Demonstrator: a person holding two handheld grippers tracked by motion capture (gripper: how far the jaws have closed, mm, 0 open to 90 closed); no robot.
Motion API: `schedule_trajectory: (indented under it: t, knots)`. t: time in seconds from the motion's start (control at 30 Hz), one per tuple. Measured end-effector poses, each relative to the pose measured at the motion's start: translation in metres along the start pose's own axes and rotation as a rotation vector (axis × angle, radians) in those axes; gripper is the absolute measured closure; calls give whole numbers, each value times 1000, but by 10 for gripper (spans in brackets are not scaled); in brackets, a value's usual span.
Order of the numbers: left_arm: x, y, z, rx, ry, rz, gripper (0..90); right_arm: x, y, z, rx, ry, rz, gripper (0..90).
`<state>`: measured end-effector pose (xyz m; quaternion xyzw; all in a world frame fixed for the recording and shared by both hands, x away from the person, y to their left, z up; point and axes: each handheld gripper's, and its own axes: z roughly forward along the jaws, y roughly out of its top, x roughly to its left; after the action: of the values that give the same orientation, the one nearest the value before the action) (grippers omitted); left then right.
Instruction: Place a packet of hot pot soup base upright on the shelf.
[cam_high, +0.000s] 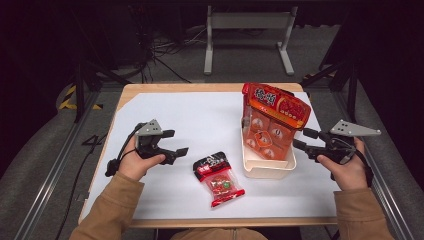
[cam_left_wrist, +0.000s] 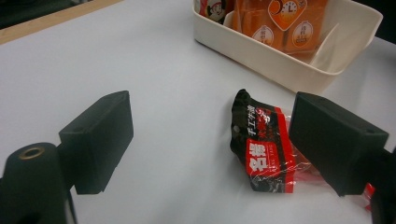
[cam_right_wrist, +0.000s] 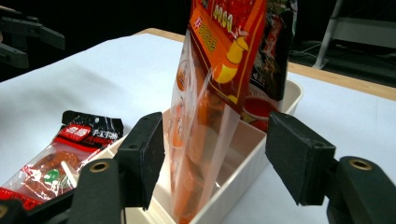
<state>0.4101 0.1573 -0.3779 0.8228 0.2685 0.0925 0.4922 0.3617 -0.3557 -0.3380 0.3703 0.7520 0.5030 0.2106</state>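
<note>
On the left, my left hand (cam_high: 134, 162) rests on the white table cover (cam_high: 200, 125), wrist low, holding the left gripper (cam_high: 177, 145) roughly level and pointing toward the middle of the table. Its jaws stand wide with nothing between them. Just beyond them, flat on the cover, lies the small red and black snack packet (cam_high: 218, 178); in the left gripper view it lies (cam_left_wrist: 264, 144) partly behind the right-hand jaw, not pinched.

Further right stands the cream bin (cam_high: 265, 167), with the big orange bag (cam_high: 272, 122) upright in it, leaning toward the bin's far end.

On the right, my right hand (cam_high: 350, 167) holds the right gripper (cam_high: 302, 140) level, aimed at the bin's side. Its jaws are wide apart and the bag (cam_right_wrist: 205, 107) stands beyond them, untouched.
</note>
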Motion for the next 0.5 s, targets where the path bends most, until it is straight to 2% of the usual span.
schedule_trajectory:
  t: [0.3, 0.37, 0.5]
  knots:
    - [-6, 1, 5, 14, -18, -5, 181, -8, -4, -9, 26, -36, -8, 374]
    - [-6, 2, 7, 11, -21, 6, 181, -9, -6, -10, 32, -45, -6, 373]
    - [-10, 0, 14, 9, -47, -14, 183, -13, -9, -11, 36, -55, 0, 372]
